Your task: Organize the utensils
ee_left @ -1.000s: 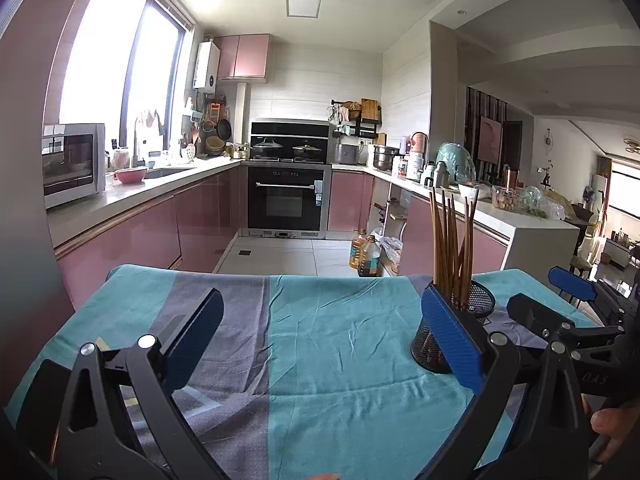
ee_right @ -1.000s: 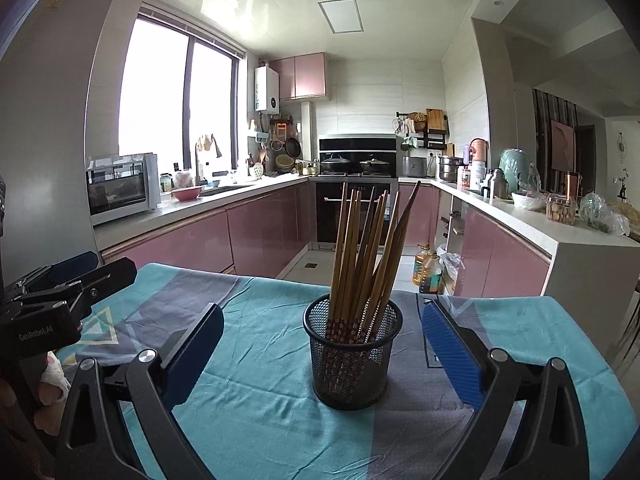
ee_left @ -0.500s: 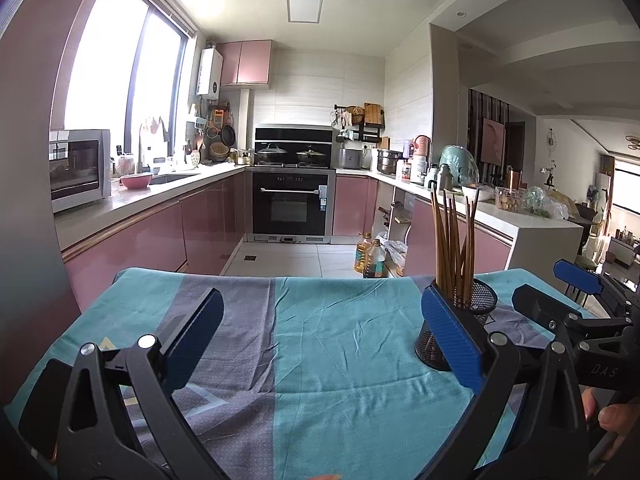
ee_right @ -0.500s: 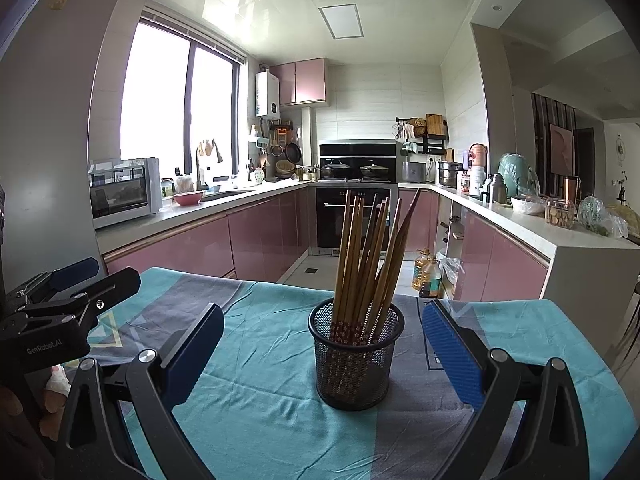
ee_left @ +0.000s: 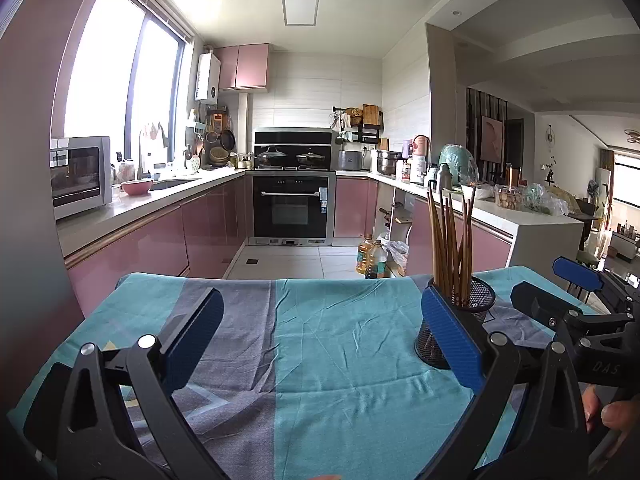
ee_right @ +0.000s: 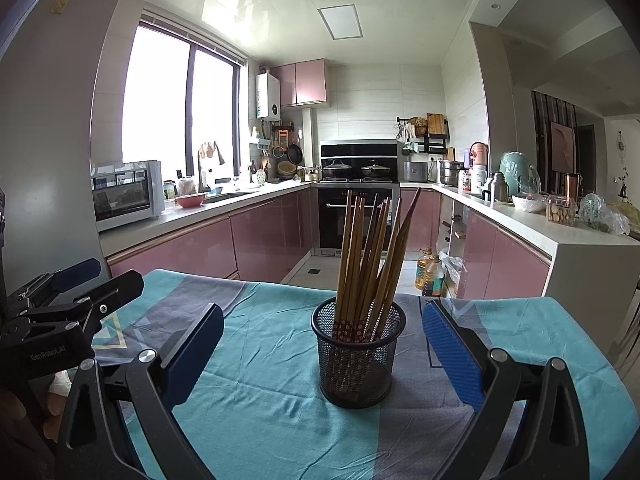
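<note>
Right tongs (ee_right: 323, 350) agape | chopstick holder (ee_right: 357, 354) between, untouched

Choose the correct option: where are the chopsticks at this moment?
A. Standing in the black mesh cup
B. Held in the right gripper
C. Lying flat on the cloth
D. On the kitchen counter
A: the chopsticks stand bundled inside the black mesh cup, between the open right gripper fingers.

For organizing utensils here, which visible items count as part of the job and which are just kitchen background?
Job items:
- chopsticks
- black mesh holder they stand in
- left gripper, open
- right gripper, open

Background:
- teal and grey tablecloth
- toaster oven
- pink bowl
- oil bottles
- built-in oven
</note>
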### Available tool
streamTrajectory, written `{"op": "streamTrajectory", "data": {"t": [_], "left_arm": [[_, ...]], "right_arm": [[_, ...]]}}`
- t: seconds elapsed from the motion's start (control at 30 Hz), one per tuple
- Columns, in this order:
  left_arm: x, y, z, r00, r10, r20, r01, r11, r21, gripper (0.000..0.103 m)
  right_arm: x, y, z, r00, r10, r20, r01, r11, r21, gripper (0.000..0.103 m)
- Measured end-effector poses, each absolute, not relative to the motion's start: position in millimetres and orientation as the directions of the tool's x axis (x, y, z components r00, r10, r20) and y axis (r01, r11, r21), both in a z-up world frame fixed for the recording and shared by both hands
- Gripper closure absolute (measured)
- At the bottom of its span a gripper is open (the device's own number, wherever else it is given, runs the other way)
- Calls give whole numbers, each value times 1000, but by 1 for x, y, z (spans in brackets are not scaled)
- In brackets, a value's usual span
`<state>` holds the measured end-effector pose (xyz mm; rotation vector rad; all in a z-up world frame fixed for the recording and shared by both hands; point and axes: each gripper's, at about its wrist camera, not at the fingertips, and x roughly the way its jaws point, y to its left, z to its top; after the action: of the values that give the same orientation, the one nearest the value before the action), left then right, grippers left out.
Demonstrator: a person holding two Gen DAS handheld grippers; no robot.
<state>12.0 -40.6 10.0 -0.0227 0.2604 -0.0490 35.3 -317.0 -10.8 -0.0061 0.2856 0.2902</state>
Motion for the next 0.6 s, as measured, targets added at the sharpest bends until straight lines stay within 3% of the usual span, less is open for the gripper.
{"op": "streamTrajectory", "data": {"t": [0.6], "left_arm": [[11,-42,10,966,-46,-254,41,999,-23,6]], "right_arm": [[36,-319,-12,910,298,-288,-294,954,57,7]]}}
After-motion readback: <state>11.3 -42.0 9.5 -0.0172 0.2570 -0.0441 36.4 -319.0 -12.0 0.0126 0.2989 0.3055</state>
